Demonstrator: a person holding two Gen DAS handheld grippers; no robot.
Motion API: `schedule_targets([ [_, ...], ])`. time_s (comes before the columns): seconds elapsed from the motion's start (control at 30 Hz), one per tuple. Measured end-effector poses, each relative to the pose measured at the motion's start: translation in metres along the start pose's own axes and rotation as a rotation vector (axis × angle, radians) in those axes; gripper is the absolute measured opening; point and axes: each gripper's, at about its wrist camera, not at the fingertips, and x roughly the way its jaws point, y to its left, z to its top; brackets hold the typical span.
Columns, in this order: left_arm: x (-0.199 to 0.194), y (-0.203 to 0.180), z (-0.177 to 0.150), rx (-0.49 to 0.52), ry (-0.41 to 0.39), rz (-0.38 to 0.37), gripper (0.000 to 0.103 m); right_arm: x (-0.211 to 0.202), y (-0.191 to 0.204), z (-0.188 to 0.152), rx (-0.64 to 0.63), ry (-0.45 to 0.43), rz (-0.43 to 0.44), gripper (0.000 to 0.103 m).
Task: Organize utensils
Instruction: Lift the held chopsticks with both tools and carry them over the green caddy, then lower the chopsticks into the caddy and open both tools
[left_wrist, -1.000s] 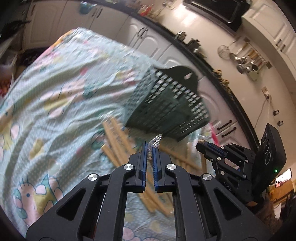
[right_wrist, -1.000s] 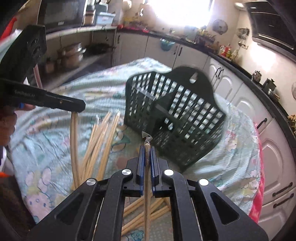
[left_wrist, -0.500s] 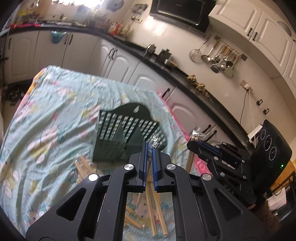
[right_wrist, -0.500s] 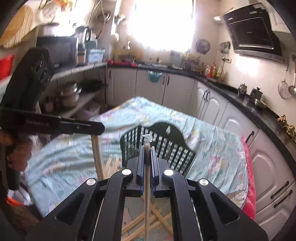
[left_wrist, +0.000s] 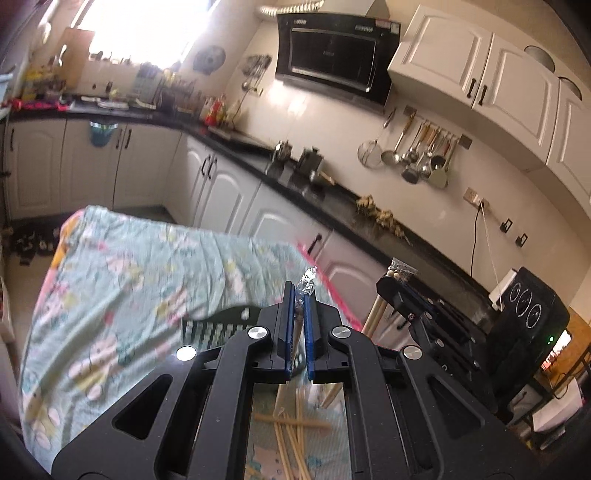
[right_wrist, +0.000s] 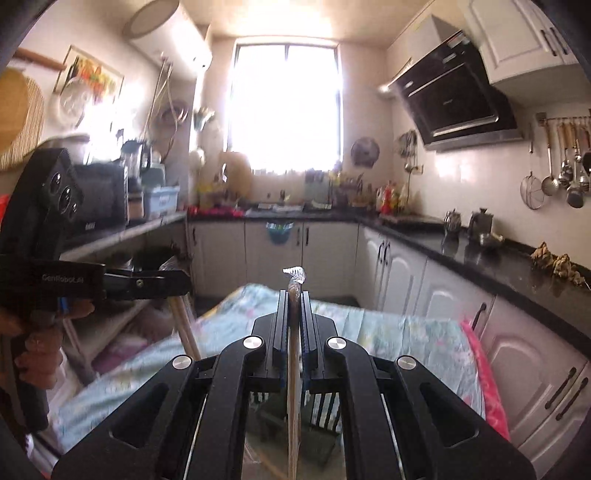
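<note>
We have swung both grippers up from the table: left gripper (left_wrist: 300, 306) and right gripper (right_wrist: 294, 295) each pinch wrapped chopsticks (right_wrist: 293, 354) upright above the slotted basket (left_wrist: 207, 326), ready to drop them in.

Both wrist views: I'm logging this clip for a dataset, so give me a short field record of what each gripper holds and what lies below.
left gripper: shut on a wrapped chopstick pair, raised above the table
right gripper: shut on another wrapped pair, also raised
basket: dark slotted, below the grippers, mostly hidden by them
loose chopsticks: scattered on the tablecloth
tablecloth: pale green, cartoon print
setting: kitchen with white cabinets
</note>
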Motion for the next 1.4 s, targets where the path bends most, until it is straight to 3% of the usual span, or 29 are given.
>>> schedule_targets([
  [0.23, -0.004, -0.004, 0.025, 0.016, -0.075, 0.021, 0.002, 0.013, -0.014, 0.022, 0.011, -0.087, -0.028, 0.006],
  [0.5, 0.010, -0.006, 0.030, 0.064, -0.115, 0.084, 0.002, 0.025, -0.021, 0.025, 0.024, -0.144, -0.064, 0.006],
  [0.9, 0.044, 0.007, 0.006, 0.088, -0.088, 0.135, 0.002, 0.060, -0.026, -0.010, 0.025, -0.106, -0.154, 0.006],
  [1.23, 0.063, 0.021, -0.012, 0.071, -0.059, 0.135, 0.002, 0.082, -0.022, -0.034, 0.027, -0.061, -0.175, 0.007],
  [1.3, 0.064, 0.022, -0.014, 0.070, -0.055, 0.133, 0.002, 0.084, -0.022, -0.037, 0.032, -0.049, -0.174, 0.010],
  [1.37, 0.065, 0.025, -0.017, 0.068, -0.052, 0.135, 0.002, 0.084, -0.024, -0.041, 0.040, -0.042, -0.179, 0.029],
  [1.4, 0.066, 0.026, -0.017, 0.067, -0.050, 0.135, 0.002, 0.084, -0.025, -0.042, 0.046, -0.039, -0.177, 0.030],
])
